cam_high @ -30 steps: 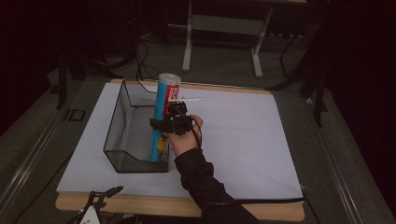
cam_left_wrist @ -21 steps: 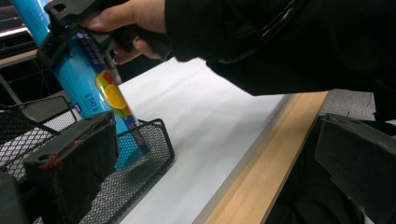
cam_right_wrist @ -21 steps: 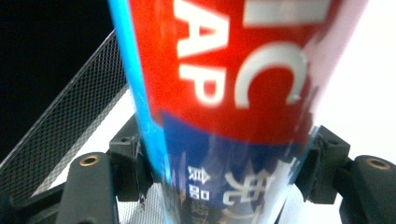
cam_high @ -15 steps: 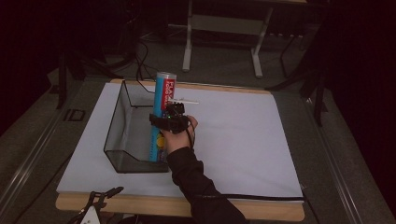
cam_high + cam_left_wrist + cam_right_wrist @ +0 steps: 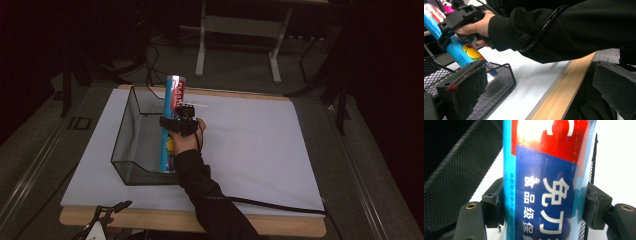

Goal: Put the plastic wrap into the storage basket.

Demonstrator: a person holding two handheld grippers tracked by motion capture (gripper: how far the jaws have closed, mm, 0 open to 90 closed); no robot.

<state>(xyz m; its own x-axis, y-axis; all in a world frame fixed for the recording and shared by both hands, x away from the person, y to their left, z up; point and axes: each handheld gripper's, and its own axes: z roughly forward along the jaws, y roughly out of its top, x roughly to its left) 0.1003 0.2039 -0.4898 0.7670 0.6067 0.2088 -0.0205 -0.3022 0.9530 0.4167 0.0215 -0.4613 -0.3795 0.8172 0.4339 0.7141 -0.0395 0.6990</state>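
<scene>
A tall blue tube with a red top and fruit pictures (image 5: 173, 98) stands tilted in a black wire-mesh basket (image 5: 122, 135), its lower end at the basket's near right corner. My right gripper (image 5: 178, 123) is shut on the tube's middle. In the right gripper view both pads press the tube (image 5: 544, 182); the jaws have just been opening a little, with the tube still between them. My left gripper (image 5: 539, 92) hangs open and empty below the table's wooden front edge (image 5: 564, 90). From there it faces the basket (image 5: 501, 80), the tube (image 5: 459, 52) and the right gripper (image 5: 454, 22).
A white sheet (image 5: 250, 140) covers the tabletop to the right of the basket. A black cable (image 5: 280, 206) trails from the person's right sleeve across the near edge. Table legs (image 5: 202, 45) stand on the floor beyond the far edge.
The right hand has come down and a little left with the tube, which now sits lower in the basket. The left gripper stays put.
</scene>
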